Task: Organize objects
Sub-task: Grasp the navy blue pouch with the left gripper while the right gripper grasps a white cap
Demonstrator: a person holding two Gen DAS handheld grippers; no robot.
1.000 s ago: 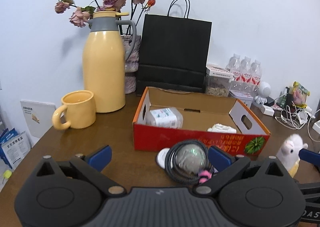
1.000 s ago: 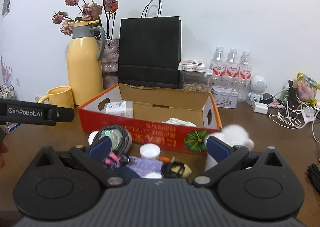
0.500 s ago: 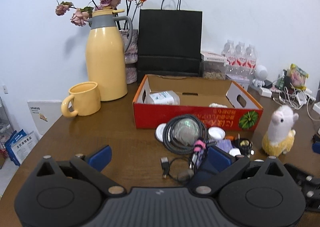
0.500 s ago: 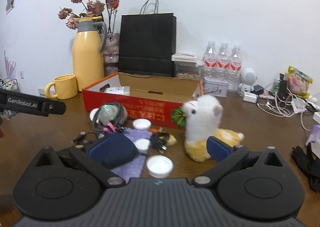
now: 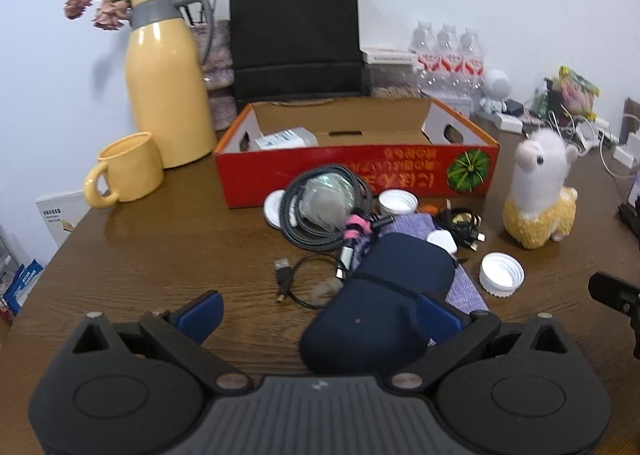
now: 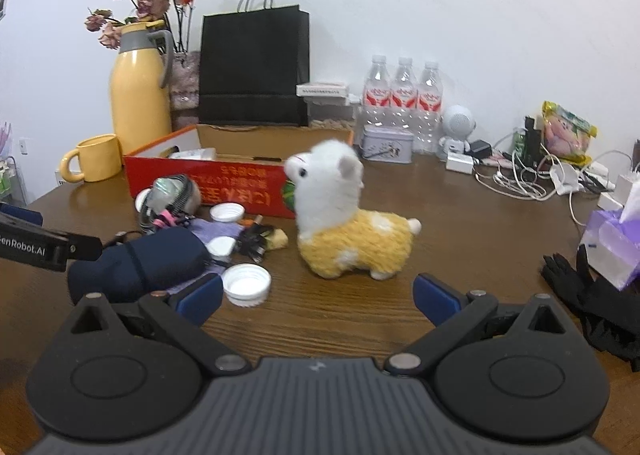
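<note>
A red cardboard box (image 5: 356, 171) stands open on the brown table, a small white pack inside it. In front of it lie a coiled cable (image 5: 320, 211), white lids (image 5: 502, 275), a purple cloth (image 5: 466, 287) and a navy pouch (image 5: 384, 295). My left gripper (image 5: 320, 315) is open, low over the table, and the pouch's near end lies against its right finger. My right gripper (image 6: 318, 297) is open too, with nothing between its fingers. A white and yellow alpaca plush (image 6: 344, 227) stands just ahead of it, and a white lid (image 6: 246, 283) sits by its left finger.
A yellow thermos (image 5: 168, 87), yellow mug (image 5: 128, 171), black paper bag (image 5: 296, 35) and water bottles (image 6: 404, 99) line the back. Cables and chargers (image 6: 520, 175) lie at the right, with a purple tissue pack (image 6: 616, 239) and black gloves (image 6: 600, 303).
Both grippers have drawn back from the box toward the table's near side. The pouch, lids and alpaca now show in front of them. Both stay open.
</note>
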